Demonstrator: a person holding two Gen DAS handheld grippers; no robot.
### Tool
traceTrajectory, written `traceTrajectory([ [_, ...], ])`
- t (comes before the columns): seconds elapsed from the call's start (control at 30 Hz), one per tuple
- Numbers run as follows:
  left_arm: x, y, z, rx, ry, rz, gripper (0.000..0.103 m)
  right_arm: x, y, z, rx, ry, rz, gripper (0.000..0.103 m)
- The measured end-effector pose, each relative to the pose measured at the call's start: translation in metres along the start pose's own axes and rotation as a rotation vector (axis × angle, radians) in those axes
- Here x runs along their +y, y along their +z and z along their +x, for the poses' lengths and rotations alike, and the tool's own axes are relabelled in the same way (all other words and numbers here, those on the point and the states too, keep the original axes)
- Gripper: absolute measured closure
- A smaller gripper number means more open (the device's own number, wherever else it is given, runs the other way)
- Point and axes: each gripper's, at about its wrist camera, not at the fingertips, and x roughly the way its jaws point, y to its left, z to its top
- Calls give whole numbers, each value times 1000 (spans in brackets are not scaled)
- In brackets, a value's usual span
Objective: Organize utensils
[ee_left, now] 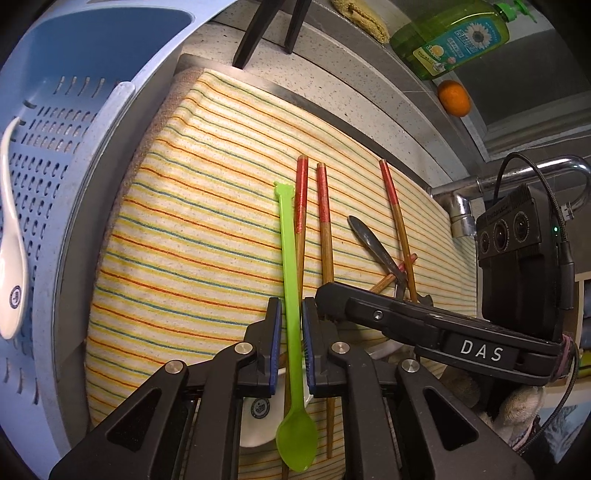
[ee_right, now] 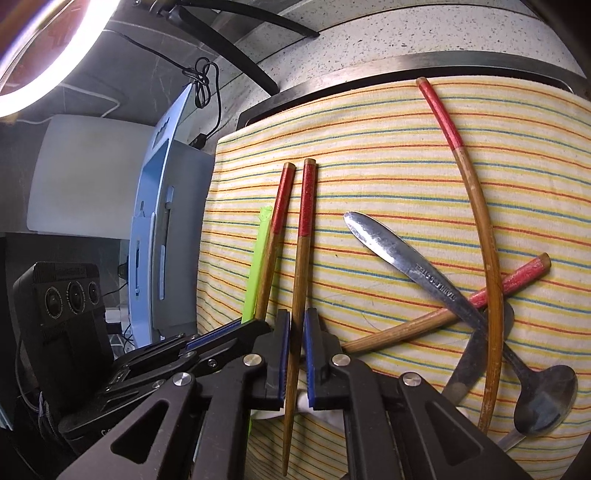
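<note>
In the left wrist view my left gripper [ee_left: 291, 325] is shut on a green plastic spoon [ee_left: 290, 280], handle pointing away, bowl toward the camera, over a striped cloth [ee_left: 192, 229]. In the right wrist view my right gripper [ee_right: 296, 332] is shut on a red-tipped wooden chopstick [ee_right: 302, 266]. Another chopstick [ee_right: 275, 236] lies just left of it beside the green spoon [ee_right: 256, 266]. Two more chopsticks [ee_right: 484, 236] and metal spoons [ee_right: 417, 266] lie crossed at the right. A white ceramic spoon [ee_left: 258, 417] lies under the left gripper.
A blue perforated drain basket [ee_left: 59, 122] at the left holds a white ceramic spoon [ee_left: 11, 236]. A green dish-soap bottle [ee_left: 450, 37], an orange [ee_left: 455, 98] and a sponge [ee_left: 362, 14] sit on the ledge behind. A steel tap [ee_left: 465, 206] is at the right.
</note>
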Motion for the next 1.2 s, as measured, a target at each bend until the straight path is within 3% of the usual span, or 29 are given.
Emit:
traceTrajectory([
  [0.4,9,-1,-5,3,-29,-24,89,-4,0,-5,-5,-6,0,97],
  [0.87,10,-1,-14,-2,-11,-7,89,-3,0,-4,-3,-10,-4,97],
  [1.0,6,-1,-14,-7,-11,4,96,-3,0,-4,-3,-8,-4,97],
  [1.2,5,0,-18,-18,-7,20,98,-3,0,-4,-3,-4,-2,97],
])
